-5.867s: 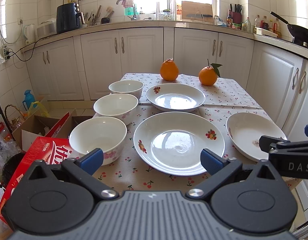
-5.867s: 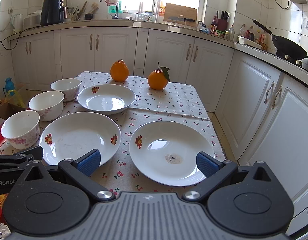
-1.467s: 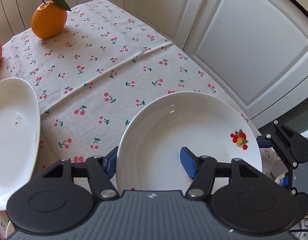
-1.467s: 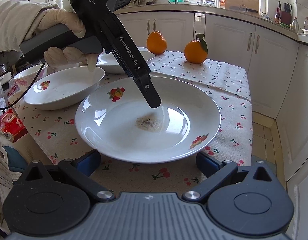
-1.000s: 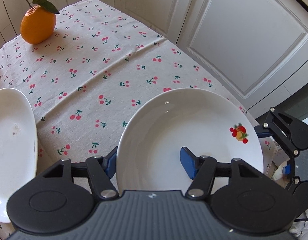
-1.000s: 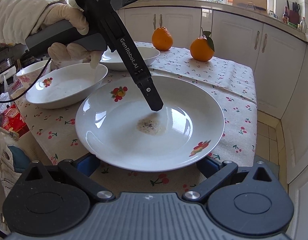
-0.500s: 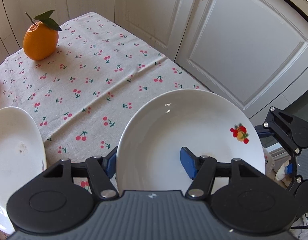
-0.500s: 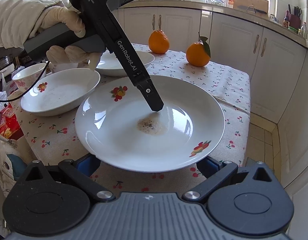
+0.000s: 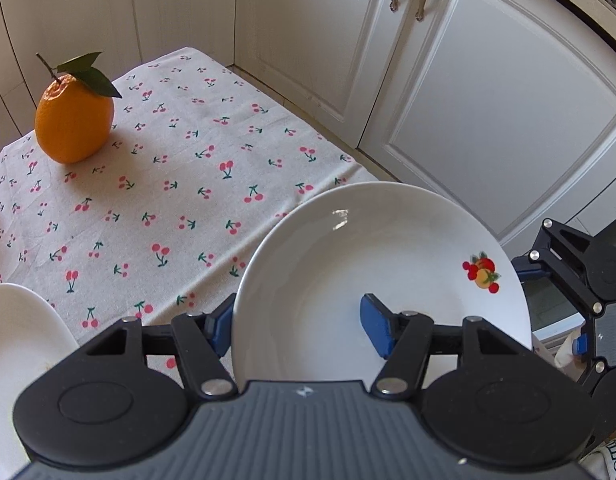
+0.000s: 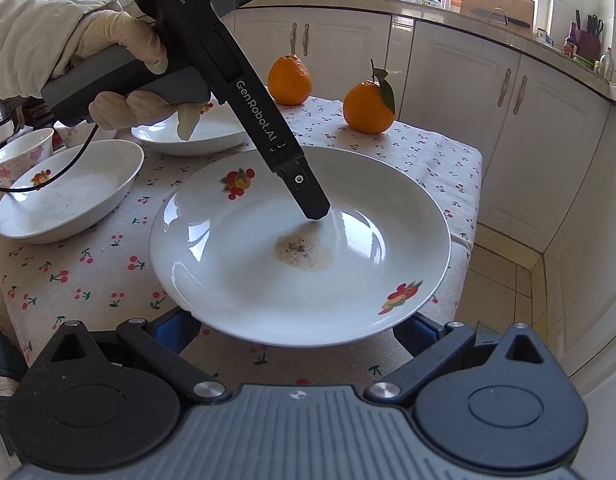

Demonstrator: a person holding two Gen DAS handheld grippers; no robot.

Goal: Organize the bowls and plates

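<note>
Two oranges (image 10: 367,106) sit at the far end of the surface (image 9: 180,184), which wears a cherry-print cloth, with white cabinets (image 10: 547,128) walling the room behind. The left gripper (image 9: 296,326) has its jaws clamped over the rim of a white fruit-print plate (image 10: 268,272), lifted off the cloth at 3 o'clock from another plate (image 10: 68,196). The right gripper (image 10: 294,330) waits below with jaws wide apart, holding nothing.

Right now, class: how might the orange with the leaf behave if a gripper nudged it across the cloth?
The orange with the leaf looks round and sits free on the tablecloth, so it would probably roll rather than slide. Its flattish base may make it wobble first.
</note>
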